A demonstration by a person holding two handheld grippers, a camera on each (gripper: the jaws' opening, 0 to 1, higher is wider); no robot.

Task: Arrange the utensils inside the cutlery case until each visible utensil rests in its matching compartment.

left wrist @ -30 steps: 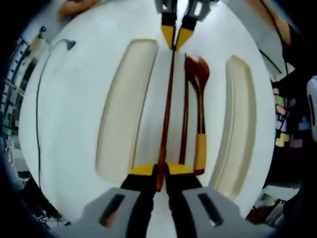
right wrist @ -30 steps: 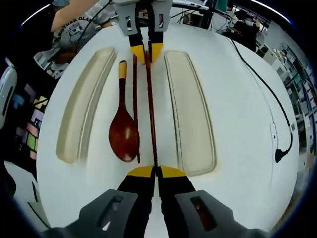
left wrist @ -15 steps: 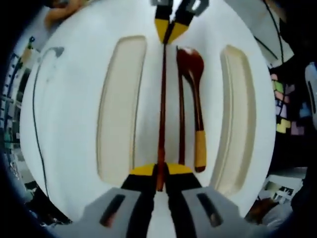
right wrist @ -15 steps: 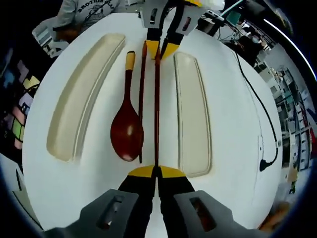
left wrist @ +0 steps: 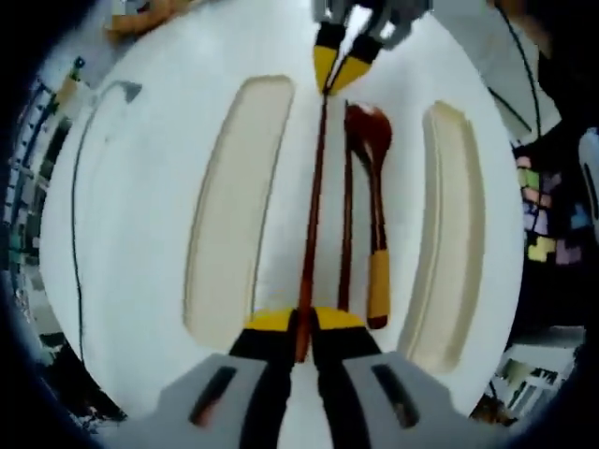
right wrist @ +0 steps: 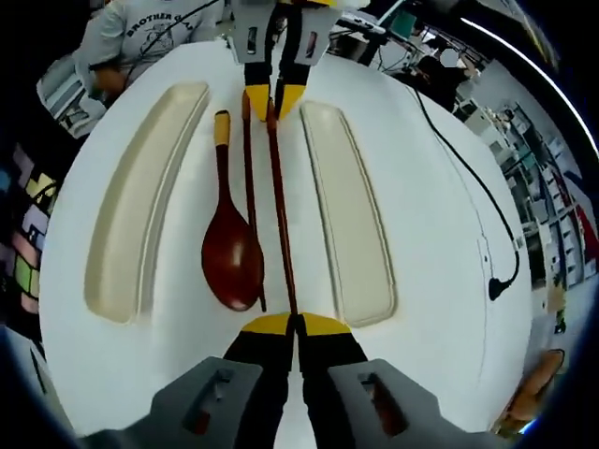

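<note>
Left gripper view looks straight along a long reddish-brown wooden chopstick [left wrist: 312, 224], whose near end is clenched between the yellow-tipped jaws of the left gripper [left wrist: 299, 323] while its far end is pinched by the right gripper [left wrist: 339, 73] at the top of the view. So the stick's long axis runs from one gripper to the other, each holding one end, and it appears to be lifted just off the white round table [left wrist: 140, 215], though its height cannot be judged surely.

Just beside it, lying on the table and parallel to it, is a second reddish-brown chopstick [left wrist: 347, 224], and touching or almost touching that, a dark red wooden spoon with a yellow handle end [left wrist: 374, 196], its bowl toward the right gripper.

Two long cream-coloured tray halves of the cutlery case flank the group: one cream tray half [left wrist: 236, 201] beside the held stick, the other cream tray half [left wrist: 447, 234] beyond the spoon. Both lie with their long axes parallel to the chopstick, so my judgement is that a sideways carry with no turning would bring the stick over the nearer tray; which compartment matches it cannot be told.

Right gripper view gives the mirror of this: the right gripper [right wrist: 294, 325] closed on the chopstick's end, the left gripper [right wrist: 272, 98] on the far end, spoon and loose stick on one side, nearer tray on the other. A black cable [right wrist: 468, 168] lies well apart toward the table's edge, out of the way
</note>
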